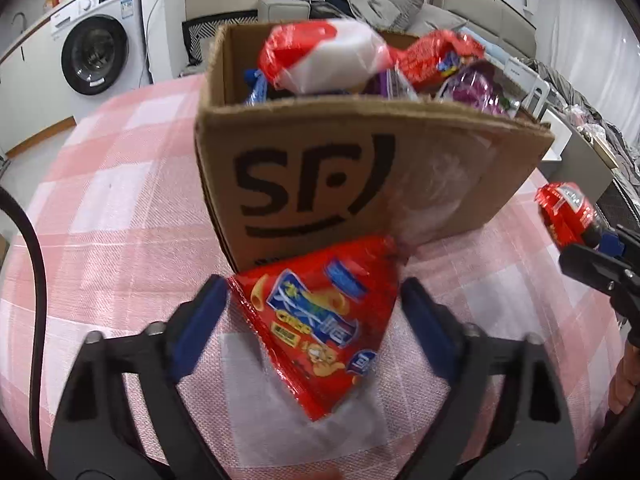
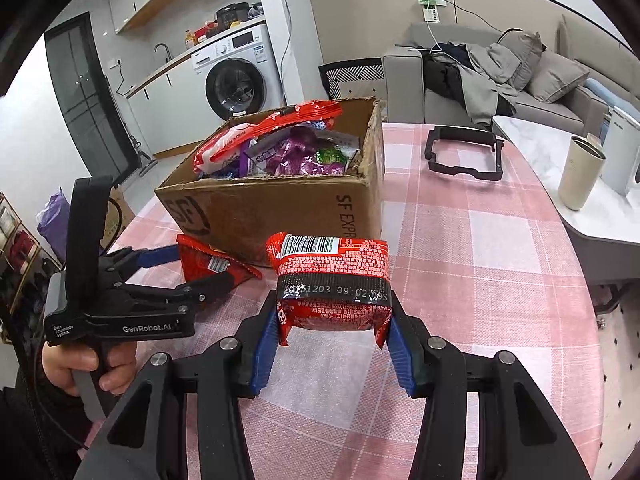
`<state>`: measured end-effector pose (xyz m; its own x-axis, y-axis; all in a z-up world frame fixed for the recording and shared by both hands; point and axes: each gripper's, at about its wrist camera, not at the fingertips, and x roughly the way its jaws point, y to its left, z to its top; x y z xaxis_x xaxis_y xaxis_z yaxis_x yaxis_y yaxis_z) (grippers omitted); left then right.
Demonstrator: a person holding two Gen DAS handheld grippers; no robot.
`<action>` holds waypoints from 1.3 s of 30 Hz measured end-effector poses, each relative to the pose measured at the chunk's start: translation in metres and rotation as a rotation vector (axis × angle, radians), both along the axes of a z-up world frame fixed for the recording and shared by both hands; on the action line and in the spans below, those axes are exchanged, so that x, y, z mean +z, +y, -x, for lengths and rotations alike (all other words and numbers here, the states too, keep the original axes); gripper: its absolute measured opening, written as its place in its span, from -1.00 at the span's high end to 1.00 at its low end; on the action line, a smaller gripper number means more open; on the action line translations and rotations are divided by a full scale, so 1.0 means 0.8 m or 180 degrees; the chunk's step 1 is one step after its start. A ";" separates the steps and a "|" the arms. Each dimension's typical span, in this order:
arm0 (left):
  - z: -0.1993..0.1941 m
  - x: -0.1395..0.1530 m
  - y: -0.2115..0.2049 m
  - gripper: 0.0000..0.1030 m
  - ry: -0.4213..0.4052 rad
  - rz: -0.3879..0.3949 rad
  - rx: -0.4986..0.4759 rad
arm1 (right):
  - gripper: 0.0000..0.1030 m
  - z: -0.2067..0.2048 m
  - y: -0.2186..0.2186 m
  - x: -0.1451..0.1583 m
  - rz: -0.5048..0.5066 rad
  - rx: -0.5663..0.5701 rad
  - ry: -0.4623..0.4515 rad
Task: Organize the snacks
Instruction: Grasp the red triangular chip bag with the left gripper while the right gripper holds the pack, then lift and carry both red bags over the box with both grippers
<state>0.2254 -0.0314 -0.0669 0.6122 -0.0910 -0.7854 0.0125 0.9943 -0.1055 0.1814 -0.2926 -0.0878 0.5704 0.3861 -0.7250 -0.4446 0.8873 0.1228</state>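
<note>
A cardboard box (image 1: 360, 184) (image 2: 272, 208) full of snack bags stands on the pink checked tablecloth (image 2: 480, 260). A red snack bag (image 1: 320, 320) (image 2: 200, 260) lies on the cloth, leaning against the box's near wall. My left gripper (image 1: 316, 292) (image 2: 202, 264) is open, its blue pads on either side of the bag; the right pad stands a little clear of it. My right gripper (image 2: 334, 316) is shut on a red snack packet (image 2: 332, 276) with a barcode, held above the cloth just right of the box. In the left wrist view that packet (image 1: 564, 212) shows at the right edge.
A black plastic frame (image 2: 464, 152) lies on the cloth behind the box. Right of the table, a white marble side table (image 2: 540, 136) carries a beige cup (image 2: 580, 176) and a white appliance (image 2: 624, 152). A person's hand (image 2: 80, 364) holds the left gripper's handle. Sofa and washing machine stand behind.
</note>
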 end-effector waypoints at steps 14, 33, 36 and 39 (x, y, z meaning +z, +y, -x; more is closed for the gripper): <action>0.023 0.004 0.007 0.10 -0.0233 -0.0040 -0.0145 | 0.04 0.001 0.004 0.002 0.0029 0.0037 -0.0028; 0.081 0.013 0.026 0.27 -0.0434 0.0213 -0.0154 | 0.04 0.001 0.016 -0.003 0.0048 0.0113 -0.0032; 0.091 0.017 0.029 0.27 -0.0489 0.0211 -0.0144 | 0.04 0.001 0.023 -0.006 0.0078 0.0150 -0.0024; 0.102 0.021 0.033 0.27 -0.0529 0.0219 -0.0128 | 0.04 0.004 0.028 -0.009 0.0080 0.0183 -0.0026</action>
<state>0.1434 -0.0048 -0.0504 0.7279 -0.1681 -0.6648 0.0750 0.9832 -0.1664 0.1778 -0.2705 -0.0946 0.5537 0.4001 -0.7303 -0.4959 0.8630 0.0968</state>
